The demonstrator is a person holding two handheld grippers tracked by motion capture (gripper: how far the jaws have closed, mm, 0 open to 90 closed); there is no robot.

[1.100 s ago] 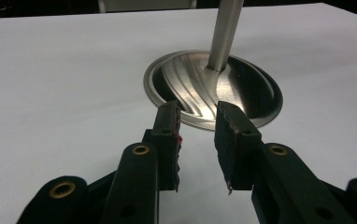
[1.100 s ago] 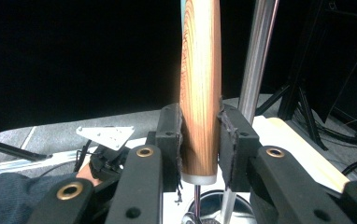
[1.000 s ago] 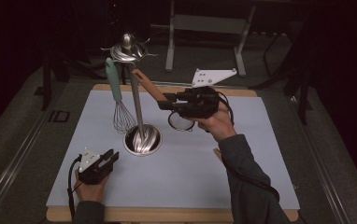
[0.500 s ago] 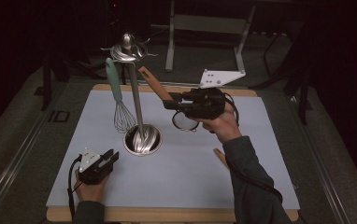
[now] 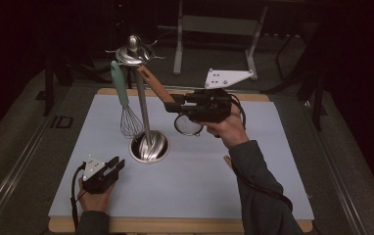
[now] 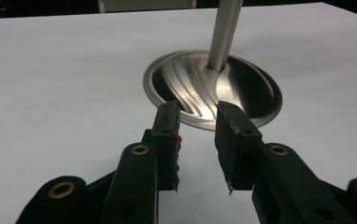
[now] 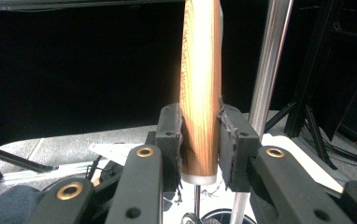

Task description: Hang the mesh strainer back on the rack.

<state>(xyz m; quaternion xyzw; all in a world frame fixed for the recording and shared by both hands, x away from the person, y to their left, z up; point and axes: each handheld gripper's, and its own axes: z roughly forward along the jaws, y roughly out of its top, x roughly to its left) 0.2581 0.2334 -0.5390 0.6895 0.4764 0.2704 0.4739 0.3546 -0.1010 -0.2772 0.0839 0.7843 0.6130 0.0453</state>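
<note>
A steel utensil stand (image 5: 142, 105) rises from a round base (image 5: 149, 147) on the pale mat (image 5: 273, 147). A teal-handled whisk (image 5: 125, 115) hangs from its top hooks. My right gripper (image 5: 173, 106) is shut on the wooden handle (image 5: 154, 85) of a small strainer, whose mesh ring (image 5: 189, 125) hangs below the hand. The handle's upper end reaches the stand's top. In the right gripper view the handle (image 7: 200, 70) sits clamped between the jaws of the right gripper (image 7: 200, 140), beside the pole (image 7: 272, 60). My left gripper (image 5: 115, 165) rests open on the mat, and the left gripper (image 6: 197, 123) faces the base (image 6: 246, 88).
The mat covers a wooden board whose edge shows at front and back. A metal frame (image 5: 214, 29) stands on the dark floor behind the table. A grey three-cornered plate (image 5: 226, 77) sits on top of my right gripper.
My right gripper, still holding the strainer, drifted slightly right and then back toward the stand. The left gripper has stayed still on the mat.
</note>
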